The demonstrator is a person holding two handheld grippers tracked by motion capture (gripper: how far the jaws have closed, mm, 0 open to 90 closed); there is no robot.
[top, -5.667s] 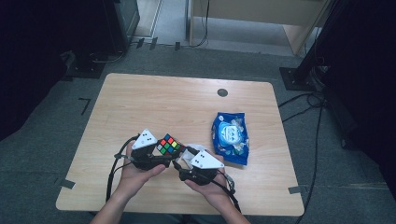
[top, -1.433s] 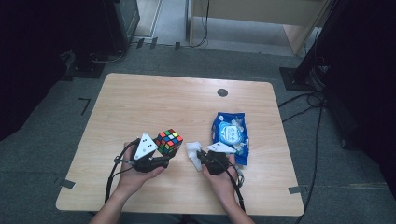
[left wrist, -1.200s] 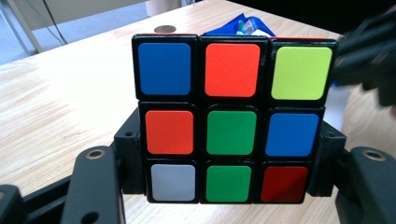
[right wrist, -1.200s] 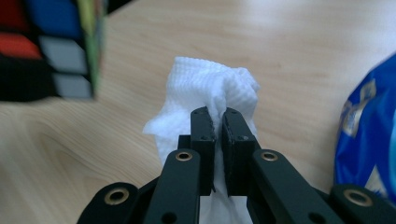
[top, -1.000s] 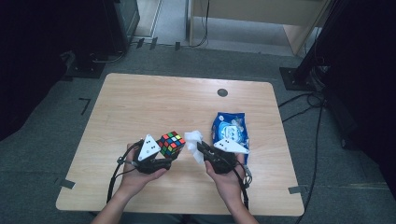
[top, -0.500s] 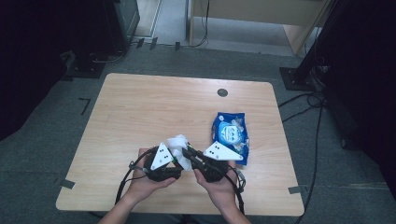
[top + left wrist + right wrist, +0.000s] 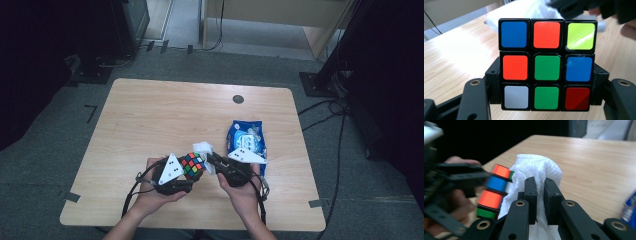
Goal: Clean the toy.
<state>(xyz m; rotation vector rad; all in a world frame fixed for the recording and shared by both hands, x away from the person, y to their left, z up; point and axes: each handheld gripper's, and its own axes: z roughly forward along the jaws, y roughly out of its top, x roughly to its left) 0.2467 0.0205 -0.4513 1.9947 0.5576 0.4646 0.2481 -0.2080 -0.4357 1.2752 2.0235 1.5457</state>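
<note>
Glossy plastic cube (image 7: 547, 63), squared tiles, sits clamped in my left gripper (image 7: 175, 177) near the table's (image 7: 150, 115) front edge; my right gripper (image 7: 539, 195) pinches a soft waffle-textured white cloth (image 7: 536, 167) against it.

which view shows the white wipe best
The right gripper view: the white wipe shows close, pinched between the right gripper's jaws. The high view shows it small beside the cube; the left gripper view shows a blurred bit behind it.

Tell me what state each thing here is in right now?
Puzzle cube: scrambled, clamped in the left gripper, off the table.
White wipe: crumpled, pinched in the right gripper, against the cube's side.
Blue wipes pack: lying flat on the table, untouched.
</note>
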